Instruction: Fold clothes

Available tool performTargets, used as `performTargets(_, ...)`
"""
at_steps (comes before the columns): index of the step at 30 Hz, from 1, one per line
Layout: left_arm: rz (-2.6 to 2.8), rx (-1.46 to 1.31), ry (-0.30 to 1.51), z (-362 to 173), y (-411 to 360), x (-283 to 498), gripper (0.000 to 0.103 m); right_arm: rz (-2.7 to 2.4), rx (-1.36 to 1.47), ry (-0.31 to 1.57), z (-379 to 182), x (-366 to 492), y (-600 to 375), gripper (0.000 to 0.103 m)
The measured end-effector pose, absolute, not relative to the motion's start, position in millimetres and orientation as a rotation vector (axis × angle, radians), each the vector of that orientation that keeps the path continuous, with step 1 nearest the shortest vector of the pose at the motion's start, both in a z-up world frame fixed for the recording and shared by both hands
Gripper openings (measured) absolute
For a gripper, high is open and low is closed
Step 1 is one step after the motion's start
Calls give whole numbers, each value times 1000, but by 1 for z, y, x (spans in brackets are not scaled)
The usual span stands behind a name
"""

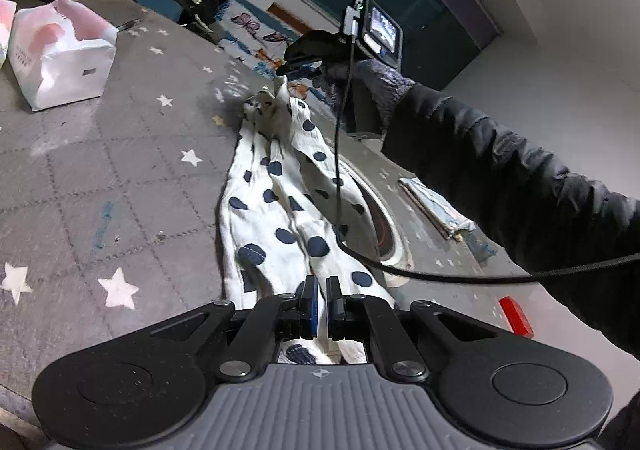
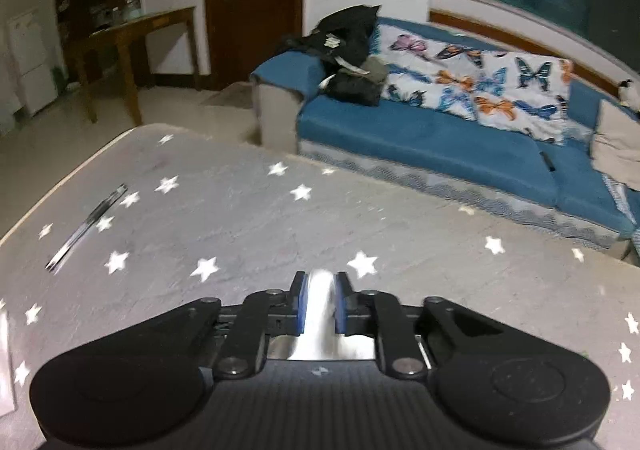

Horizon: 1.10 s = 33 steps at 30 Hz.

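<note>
White dotted garment [image 1: 280, 209] lies stretched along the star-print worktop [image 1: 120, 169], left claw [image 1: 320, 304] nipped shut on its near end, right claw [image 2: 320, 302] pinching the far end; cloth judged light, limp, best held at corners; free room leftward, worktop edge close on right.

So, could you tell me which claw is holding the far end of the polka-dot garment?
The right claw, raised beyond the left claw, pinches the polka-dot garment at its far end; the left grips the near end.

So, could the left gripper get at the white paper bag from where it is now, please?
Probably not yet: the left gripper is shut on the spotted garment, though the grey table cover toward the white paper bag lies bare.
</note>
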State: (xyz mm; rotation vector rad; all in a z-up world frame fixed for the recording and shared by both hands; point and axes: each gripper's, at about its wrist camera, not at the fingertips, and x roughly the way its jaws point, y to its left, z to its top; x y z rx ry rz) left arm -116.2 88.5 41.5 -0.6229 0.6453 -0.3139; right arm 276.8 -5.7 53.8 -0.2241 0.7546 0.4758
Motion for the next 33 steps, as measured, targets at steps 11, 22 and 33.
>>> performTargets(11,-342,-524,674,40,53,-102,29,517,-280,697,95,243,-49,25)
performTargets(22,-322,-439,745,31,18,-95,26,618,-301,796,72,211,-66,30)
performTargets(33,-367,-445,711,41,20,-90,3,667,-314,867,24,215,-25,30)
